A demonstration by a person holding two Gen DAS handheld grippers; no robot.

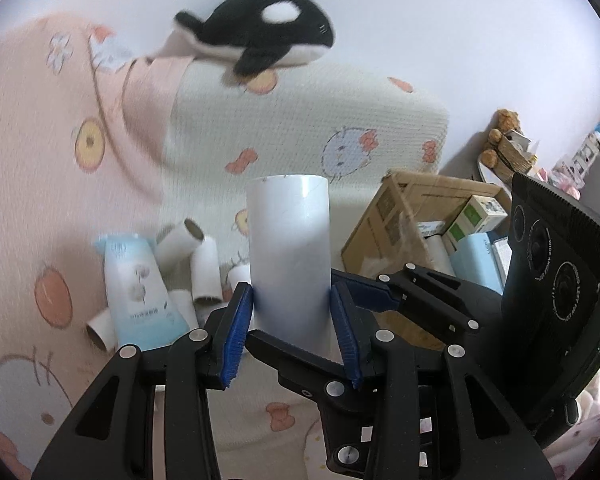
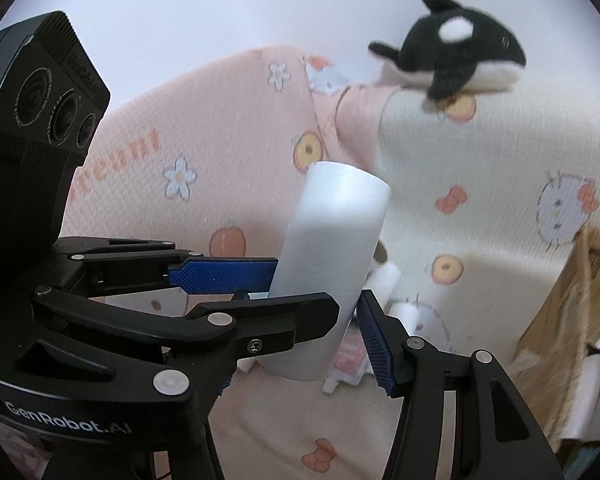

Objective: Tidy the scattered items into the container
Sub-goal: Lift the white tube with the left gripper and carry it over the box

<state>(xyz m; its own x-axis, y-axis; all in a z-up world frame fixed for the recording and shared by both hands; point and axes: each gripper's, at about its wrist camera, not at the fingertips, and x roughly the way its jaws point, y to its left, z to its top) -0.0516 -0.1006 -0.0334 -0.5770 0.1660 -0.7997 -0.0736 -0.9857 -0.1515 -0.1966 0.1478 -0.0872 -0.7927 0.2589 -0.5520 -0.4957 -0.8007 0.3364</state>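
Both left gripper and right gripper clamp one white tube; about six loose tubes, one pouch, one cardboard box.

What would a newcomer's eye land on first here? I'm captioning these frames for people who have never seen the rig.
Probably the white cardboard tube at centre, upright between the blue pads of the left gripper, with the right gripper closing around the same tube from the side. Next, the black-and-white orca plush perched on the patterned pillow above. Loose tubes lie at left, the cardboard box at right.
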